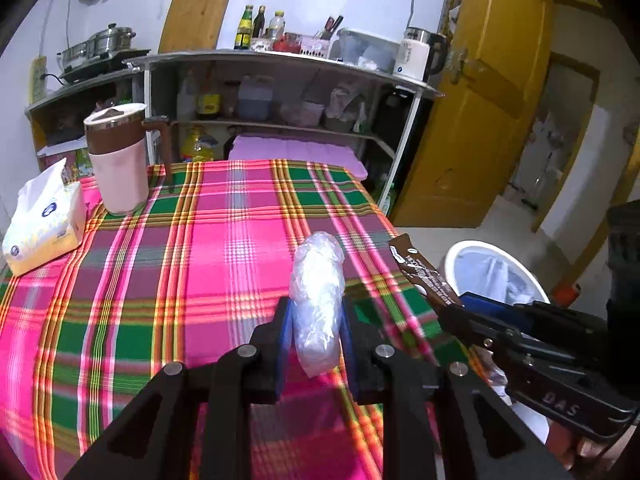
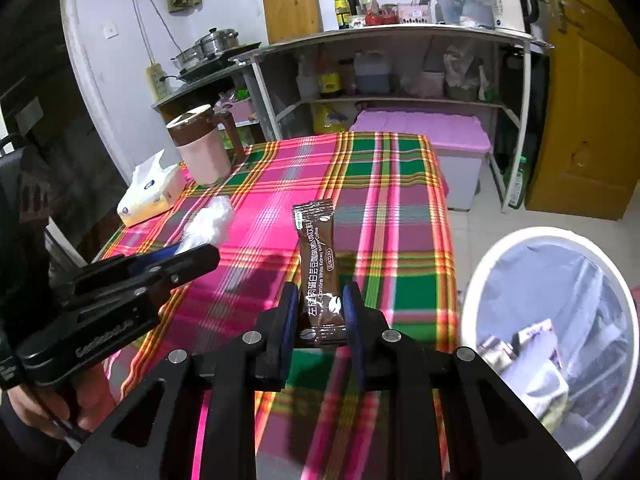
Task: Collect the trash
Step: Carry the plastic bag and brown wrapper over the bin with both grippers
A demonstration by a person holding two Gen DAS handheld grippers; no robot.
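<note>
My left gripper (image 1: 317, 312) is shut on a crumpled clear plastic bag (image 1: 318, 292) and holds it above the plaid tablecloth (image 1: 180, 264). My right gripper (image 2: 322, 300) is shut on a brown coffee sachet (image 2: 318, 264), held upright over the table's right side. The sachet also shows in the left wrist view (image 1: 424, 272), and the bag in the right wrist view (image 2: 210, 222). A white trash bin (image 2: 480, 280) with a liner and some trash inside stands on the floor to the right of the table; it also shows in the left wrist view (image 1: 452, 256).
A pink and brown lidded jug (image 1: 118, 160) and a tissue pack (image 1: 44, 224) stand at the table's far left. Behind the table are a metal shelf (image 1: 280, 60) with bottles and a kettle, a pink-lidded box (image 1: 296, 152), and a yellow door (image 1: 480, 120).
</note>
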